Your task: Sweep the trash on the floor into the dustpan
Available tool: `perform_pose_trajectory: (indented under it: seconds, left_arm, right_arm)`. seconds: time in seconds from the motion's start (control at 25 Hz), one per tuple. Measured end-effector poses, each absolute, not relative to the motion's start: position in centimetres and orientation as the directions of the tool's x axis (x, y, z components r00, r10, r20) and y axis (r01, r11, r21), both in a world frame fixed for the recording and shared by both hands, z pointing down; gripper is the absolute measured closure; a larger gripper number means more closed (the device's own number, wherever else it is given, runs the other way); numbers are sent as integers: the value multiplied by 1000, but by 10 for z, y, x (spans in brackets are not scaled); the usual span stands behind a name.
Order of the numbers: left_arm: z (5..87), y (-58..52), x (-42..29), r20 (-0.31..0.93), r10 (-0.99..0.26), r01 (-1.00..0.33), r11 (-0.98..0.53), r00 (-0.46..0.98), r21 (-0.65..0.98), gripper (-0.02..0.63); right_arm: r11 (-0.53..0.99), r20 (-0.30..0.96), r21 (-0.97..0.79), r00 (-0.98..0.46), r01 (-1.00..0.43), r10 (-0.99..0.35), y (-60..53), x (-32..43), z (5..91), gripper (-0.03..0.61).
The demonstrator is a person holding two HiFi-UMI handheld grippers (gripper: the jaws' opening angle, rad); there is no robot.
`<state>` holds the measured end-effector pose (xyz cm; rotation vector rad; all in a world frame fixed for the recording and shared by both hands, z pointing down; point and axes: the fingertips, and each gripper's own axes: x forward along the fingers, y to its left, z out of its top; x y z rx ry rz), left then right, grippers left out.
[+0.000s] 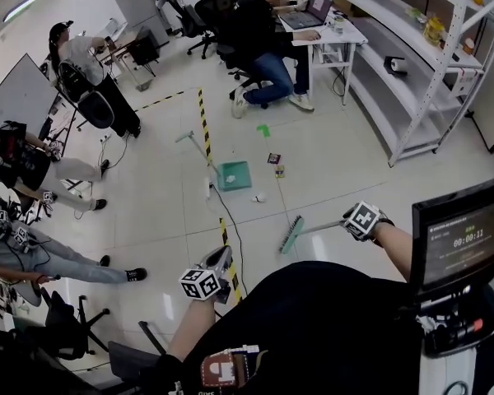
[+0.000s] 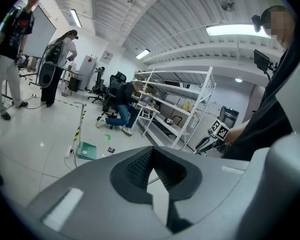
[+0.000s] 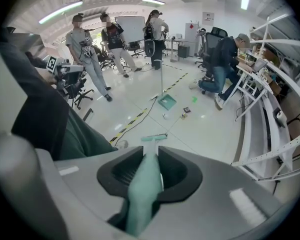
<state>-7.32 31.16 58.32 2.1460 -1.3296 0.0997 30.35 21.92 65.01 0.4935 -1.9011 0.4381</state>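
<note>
A teal dustpan (image 1: 233, 174) with a long upright handle stands on the white floor, also in the right gripper view (image 3: 167, 102) and the left gripper view (image 2: 87, 150). Near it lie a white paper ball (image 1: 260, 197), two small dark scraps (image 1: 277, 164) and a green scrap (image 1: 264, 130). My right gripper (image 1: 358, 219) (image 3: 149, 154) is shut on the teal broom handle. The broom head (image 1: 291, 234) (image 3: 154, 138) hangs short of the trash. My left gripper (image 1: 214, 271) (image 2: 157, 171) is held low near my body, shut with nothing in it.
A yellow-black tape line (image 1: 204, 122) and a cable run past the dustpan. A white shelf rack (image 1: 412, 72) stands at the right, and a person sits at a desk (image 1: 337, 35) beyond the trash. Other people and office chairs (image 1: 95, 105) are at the left. A screen (image 1: 461, 237) is near right.
</note>
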Motion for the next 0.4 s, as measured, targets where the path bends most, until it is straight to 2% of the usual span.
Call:
perform_pose_trajectory:
  seconds: [0.4]
  left_arm:
    - [542, 257, -123, 318, -833, -866, -325, 453, 380, 612]
  right_arm:
    - [858, 925, -67, -354, -510, -138, 191, 268, 637, 489]
